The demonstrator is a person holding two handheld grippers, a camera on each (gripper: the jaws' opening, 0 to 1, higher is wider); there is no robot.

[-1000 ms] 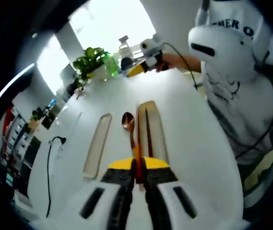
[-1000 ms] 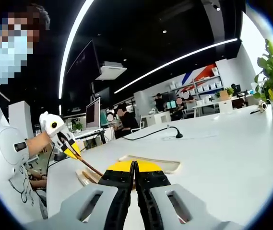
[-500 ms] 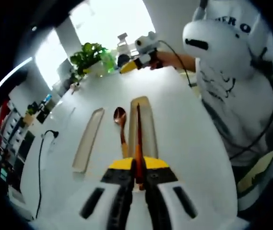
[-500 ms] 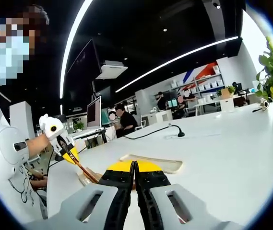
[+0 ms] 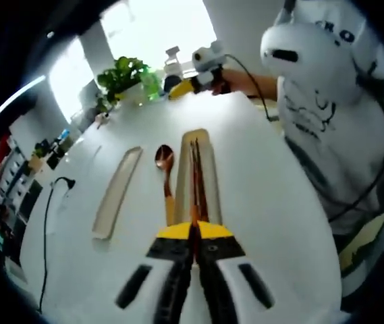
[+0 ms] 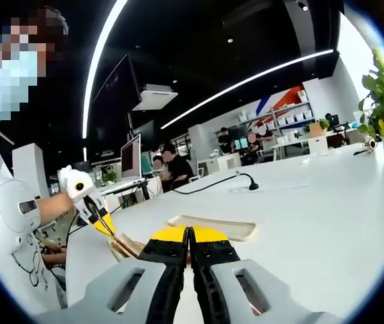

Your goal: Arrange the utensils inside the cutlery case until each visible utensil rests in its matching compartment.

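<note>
In the left gripper view my left gripper [image 5: 193, 235] is shut on the near end of a pair of brown chopsticks [image 5: 196, 174]. They lie lengthwise in a long beige cutlery case half [image 5: 208, 150]. A brown wooden spoon [image 5: 162, 162] lies on the white table just left of that half, bowl pointing away. A second beige case half [image 5: 115, 196] lies further left. My right gripper [image 6: 189, 237] is shut with nothing in it, held over the table. It also appears far off as the right gripper [image 5: 193, 84]. The left gripper [image 6: 101, 220] shows low by the case.
A person in a white printed shirt [image 5: 326, 115] stands along the table's right side. Potted plants and bottles [image 5: 134, 81] sit at the far end. A black cable [image 5: 46, 223] runs along the left. A microphone stand [image 6: 249, 187] is on the table.
My left gripper has lowered the chopsticks from a tilt until they lie along the case half. The right gripper has barely moved.
</note>
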